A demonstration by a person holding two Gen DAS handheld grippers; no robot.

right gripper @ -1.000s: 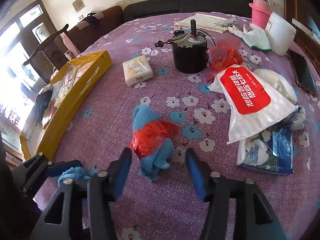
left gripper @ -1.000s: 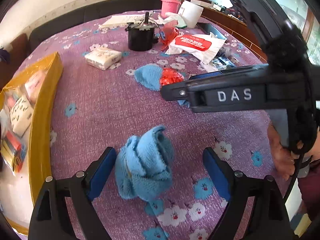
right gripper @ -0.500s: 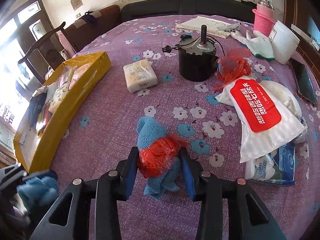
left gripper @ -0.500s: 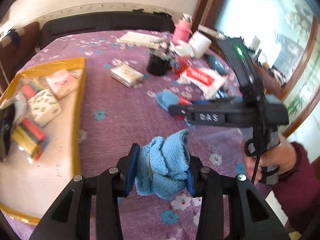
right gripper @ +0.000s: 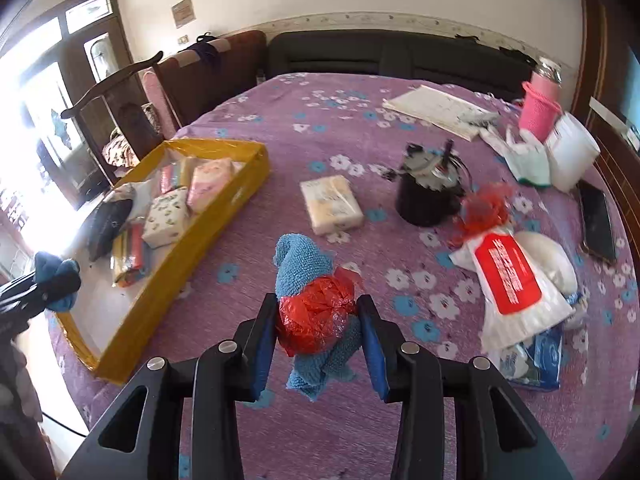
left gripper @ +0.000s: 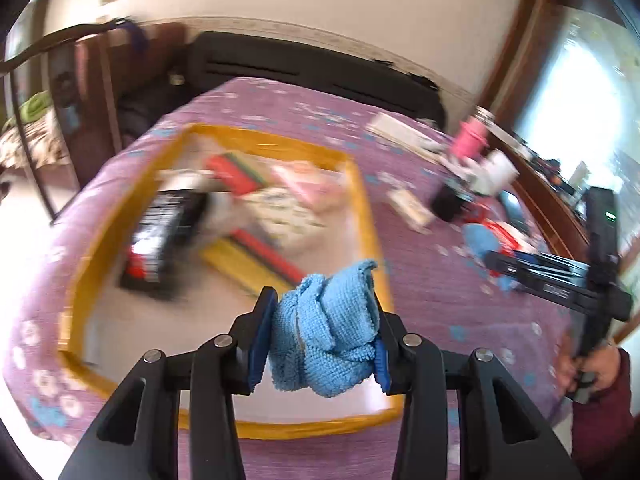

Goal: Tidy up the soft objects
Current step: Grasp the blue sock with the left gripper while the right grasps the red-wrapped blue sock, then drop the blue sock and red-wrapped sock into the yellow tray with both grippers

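We are putting the soft things into the yellow tray (right gripper: 224, 216). Right now we are in the carrying part of that job.

Our left gripper (left gripper: 320, 332) is squeezing a light blue cloth (left gripper: 326, 332) between its blue pads. The cloth is bunched up and is hanging in the air. In the left view it is showing over the near right corner of the tray. In the right view the same cloth (right gripper: 56, 270) is showing at the tray's near end. The left view is blurry, so we cannot tell just how high it is.

Our right gripper (right gripper: 318, 336) is squeezing a second blue cloth (right gripper: 300, 264) with a crinkly red plastic bag (right gripper: 316, 314) bunched on it. The pads are pressing on the red bag and the cloth behind it. We think this bundle is off the purple tablecloth (right gripper: 280, 128), but only just.

The tray is already holding packs of tissues (right gripper: 166, 216) and some other small things. There is bare room at its near end.

Next, we think the left gripper needs to go over that bare spot, come down a little and let the cloth drop. Then the right gripper needs to carry its bundle across the table to the tray too. The red bag may slip off on the way, so we should be holding it tight.
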